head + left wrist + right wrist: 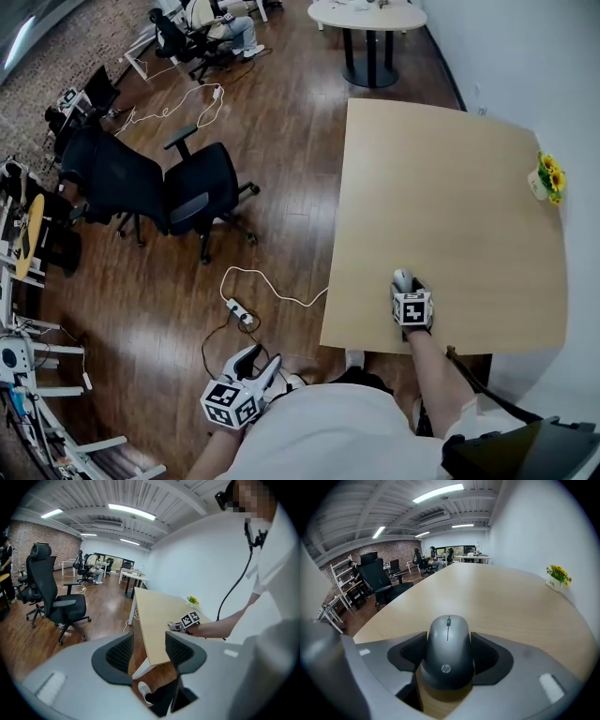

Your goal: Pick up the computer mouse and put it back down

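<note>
Grey mouse (447, 651), one; wooden table (450, 216), one.

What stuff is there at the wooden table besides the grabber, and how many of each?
Computer mouse: 1
Pot of yellow flowers: 1
Total: 2

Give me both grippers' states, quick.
Left gripper: open, nothing between its jaws.
Right gripper: shut on the computer mouse.
</note>
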`<action>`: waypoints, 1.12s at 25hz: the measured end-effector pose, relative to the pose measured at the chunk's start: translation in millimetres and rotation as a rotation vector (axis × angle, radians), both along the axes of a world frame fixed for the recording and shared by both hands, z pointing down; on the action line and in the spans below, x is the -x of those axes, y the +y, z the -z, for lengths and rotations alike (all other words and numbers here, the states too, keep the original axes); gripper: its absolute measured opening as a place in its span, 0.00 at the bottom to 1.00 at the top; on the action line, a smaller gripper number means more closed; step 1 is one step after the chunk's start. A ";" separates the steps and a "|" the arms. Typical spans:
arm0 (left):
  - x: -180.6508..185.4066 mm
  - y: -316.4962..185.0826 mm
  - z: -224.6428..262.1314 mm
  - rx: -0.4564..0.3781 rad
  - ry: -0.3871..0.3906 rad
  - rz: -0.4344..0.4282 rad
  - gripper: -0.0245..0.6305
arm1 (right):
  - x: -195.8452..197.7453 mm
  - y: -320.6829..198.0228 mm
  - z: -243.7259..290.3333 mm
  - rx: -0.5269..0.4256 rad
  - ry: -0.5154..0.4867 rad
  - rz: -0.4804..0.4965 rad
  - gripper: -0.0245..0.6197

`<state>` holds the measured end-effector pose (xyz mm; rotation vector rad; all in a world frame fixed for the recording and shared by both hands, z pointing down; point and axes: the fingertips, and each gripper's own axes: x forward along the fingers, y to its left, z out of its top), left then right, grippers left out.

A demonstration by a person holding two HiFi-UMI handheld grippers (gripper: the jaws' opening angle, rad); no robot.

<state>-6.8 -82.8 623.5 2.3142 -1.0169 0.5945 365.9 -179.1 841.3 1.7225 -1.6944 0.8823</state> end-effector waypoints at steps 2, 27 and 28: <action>-2.3 -2.9 2.4 -0.005 0.001 0.002 0.33 | -3.6 0.2 -2.1 0.021 -0.001 0.008 0.50; 101.7 38.4 22.4 -0.034 0.081 -0.081 0.33 | 150.6 109.7 210.0 -0.143 -0.032 0.155 0.50; 108.5 41.5 24.1 -0.035 0.086 -0.091 0.33 | 161.7 117.3 218.0 -0.151 -0.033 0.152 0.50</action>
